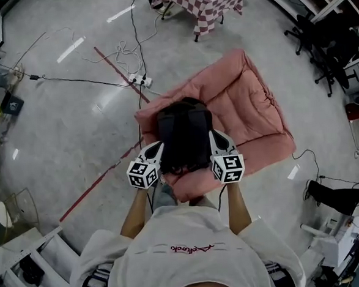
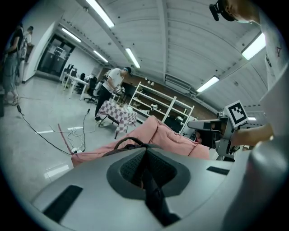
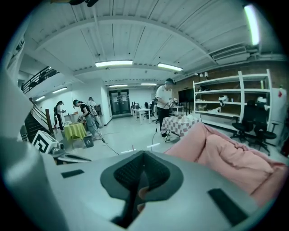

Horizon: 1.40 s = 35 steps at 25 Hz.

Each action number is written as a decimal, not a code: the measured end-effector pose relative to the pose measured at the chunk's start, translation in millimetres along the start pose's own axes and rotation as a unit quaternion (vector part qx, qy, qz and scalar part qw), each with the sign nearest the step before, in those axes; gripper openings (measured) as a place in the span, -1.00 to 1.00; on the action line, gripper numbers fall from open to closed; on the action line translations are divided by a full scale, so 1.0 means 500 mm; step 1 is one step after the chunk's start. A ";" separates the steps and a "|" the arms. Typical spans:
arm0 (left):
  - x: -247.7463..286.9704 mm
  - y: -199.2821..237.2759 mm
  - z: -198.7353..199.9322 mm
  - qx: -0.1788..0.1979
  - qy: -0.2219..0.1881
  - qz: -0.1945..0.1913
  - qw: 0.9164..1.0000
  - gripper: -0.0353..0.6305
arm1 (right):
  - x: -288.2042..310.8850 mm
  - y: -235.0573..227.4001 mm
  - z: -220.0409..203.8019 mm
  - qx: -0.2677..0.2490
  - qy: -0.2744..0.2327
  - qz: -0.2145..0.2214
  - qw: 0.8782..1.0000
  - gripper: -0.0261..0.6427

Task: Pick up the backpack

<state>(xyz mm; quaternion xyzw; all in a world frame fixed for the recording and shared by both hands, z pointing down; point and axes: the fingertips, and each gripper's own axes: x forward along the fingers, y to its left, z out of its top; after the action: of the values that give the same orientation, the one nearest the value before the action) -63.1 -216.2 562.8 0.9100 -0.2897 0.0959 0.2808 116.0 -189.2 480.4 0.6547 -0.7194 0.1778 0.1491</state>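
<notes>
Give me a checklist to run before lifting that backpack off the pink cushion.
1. Backpack lies on the pink cushion, between both grippers: ok.
2. Left gripper open for a grasp: not ok, its jaws are together.
3. Right gripper open for a grasp: not ok, its jaws are together.
4. A strap caught in either gripper: cannot tell.
5. Top handle stands free of the cushion: ok.
</notes>
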 end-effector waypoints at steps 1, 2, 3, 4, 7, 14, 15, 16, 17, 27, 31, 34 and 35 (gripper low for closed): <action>0.003 0.000 -0.010 -0.001 0.004 0.002 1.000 -0.85 | 0.004 -0.004 -0.011 0.003 0.004 0.002 1.000 -0.87; 0.008 0.002 -0.018 0.000 0.007 0.005 1.000 -0.85 | 0.009 -0.009 -0.022 0.005 0.006 0.005 1.000 -0.86; 0.014 0.004 -0.025 0.001 0.010 0.008 1.000 -0.85 | 0.016 -0.016 -0.032 0.007 0.008 0.009 1.000 -0.87; 0.021 0.007 -0.030 0.003 0.012 0.012 1.000 -0.85 | 0.022 -0.022 -0.042 0.009 0.009 0.013 1.000 -0.87; 0.033 0.007 -0.058 0.001 0.017 0.029 0.999 -0.85 | 0.032 -0.035 -0.090 0.018 0.022 0.029 0.999 -0.87; 0.023 -0.004 -0.134 -0.023 0.026 0.069 0.997 -0.85 | 0.039 -0.032 -0.195 0.024 0.068 0.073 0.995 -0.86; 0.022 -0.004 -0.148 -0.027 0.029 0.074 0.996 -0.85 | 0.040 -0.031 -0.207 0.024 0.073 0.078 0.994 -0.86; 0.021 -0.002 -0.160 -0.031 0.031 0.077 0.996 -0.85 | 0.042 -0.030 -0.219 0.024 0.078 0.082 0.993 -0.86; 0.023 0.001 -0.172 -0.034 0.034 0.079 0.996 -0.85 | 0.045 -0.031 -0.231 0.025 0.082 0.086 0.993 -0.87; 0.050 0.028 -0.273 -0.044 0.029 0.078 0.996 -0.85 | 0.058 -0.032 -0.337 0.021 0.093 0.105 0.990 -0.86; 0.052 0.046 -0.303 -0.043 0.021 0.083 0.995 -0.85 | 0.059 -0.037 -0.377 0.037 0.086 0.105 0.990 -0.86; 0.048 0.054 -0.329 -0.045 0.021 0.087 0.995 -0.85 | 0.052 -0.041 -0.404 0.044 0.081 0.111 0.989 -0.86; 0.049 0.055 -0.336 -0.044 0.021 0.086 0.995 -0.85 | 0.051 -0.042 -0.410 0.048 0.079 0.117 0.989 -0.86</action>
<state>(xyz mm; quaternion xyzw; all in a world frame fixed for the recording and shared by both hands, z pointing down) -61.2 -151.2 722.0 0.8661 -0.3649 0.1261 0.3174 130.5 -120.9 676.0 0.5567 -0.7674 0.2794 0.1519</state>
